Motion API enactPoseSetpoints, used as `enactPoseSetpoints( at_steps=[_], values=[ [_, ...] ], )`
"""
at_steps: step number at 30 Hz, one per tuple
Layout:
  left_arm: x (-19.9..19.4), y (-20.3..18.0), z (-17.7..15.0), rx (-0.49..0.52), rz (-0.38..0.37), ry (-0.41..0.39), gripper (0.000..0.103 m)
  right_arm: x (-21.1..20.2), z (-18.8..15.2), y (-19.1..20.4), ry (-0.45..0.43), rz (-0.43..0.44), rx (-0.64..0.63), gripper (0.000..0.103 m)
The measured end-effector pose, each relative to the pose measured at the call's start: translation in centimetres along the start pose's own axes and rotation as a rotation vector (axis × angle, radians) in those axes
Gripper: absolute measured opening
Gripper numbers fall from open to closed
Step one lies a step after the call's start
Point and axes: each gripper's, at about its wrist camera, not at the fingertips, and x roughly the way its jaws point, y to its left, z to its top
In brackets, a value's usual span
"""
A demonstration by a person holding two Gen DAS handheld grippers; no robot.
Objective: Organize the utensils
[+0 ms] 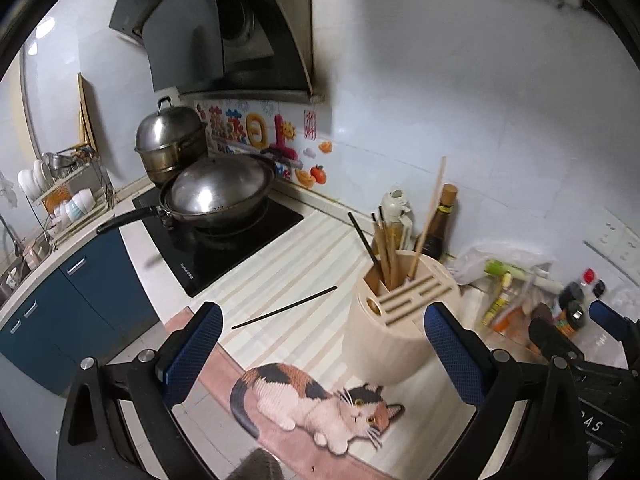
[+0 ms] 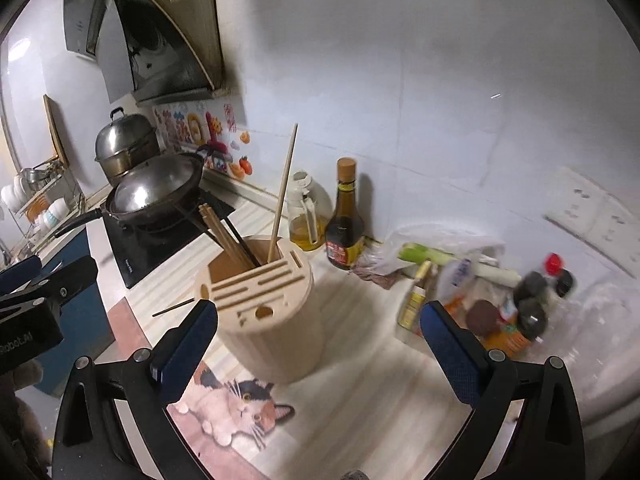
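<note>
On the desk (image 1: 304, 240), on a striped mat with a cat print (image 1: 320, 404), stands the round wooden utensil holder (image 1: 396, 328). Several chopsticks (image 1: 386, 248) lean in its open compartment; how many I can't count, they overlap. One long light stick (image 1: 430, 216) stands taller than the rest. The slots on its top look empty from here.

One dark chopstick (image 1: 284, 307) lies loose on the mat, left of the holder, apart from it. In the right wrist view most of it is hidden behind that gripper's left finger and the holder; only a short stretch shows.

Left gripper (image 1: 324, 356): fingers spread wide, nothing between them, holding nothing. Right gripper (image 2: 318, 356): same, fingers wide apart and empty. Each gripper is partly visible at the edge of the other's view, cut off by the frame.

Behind the holder: a dark sauce bottle (image 2: 344, 224) and an oil bottle (image 2: 306, 220) against the wall. To the right a cluster of small jars and packets (image 2: 520, 312), blurred, labels unreadable. A wok (image 1: 216, 196) sits on the cooktop at left, with a steel pot (image 1: 170, 140) behind it.
</note>
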Motion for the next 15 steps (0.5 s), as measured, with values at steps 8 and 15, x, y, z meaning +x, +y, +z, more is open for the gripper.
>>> enactPoseSetpoints(
  at_steps=[8,15],
  values=[
    [-10.1,1.5,-4.0,0.013,0.004,-0.064,0.103,-11.9,-4.1,1.3,-0.068,-0.06,0.031,0.102],
    [-16.2,2.7,-6.7,0.039,-0.024,-0.072,0.103,-20.7,-7.4,3.0,-0.116,-0.104,0.036,0.103]
  ],
)
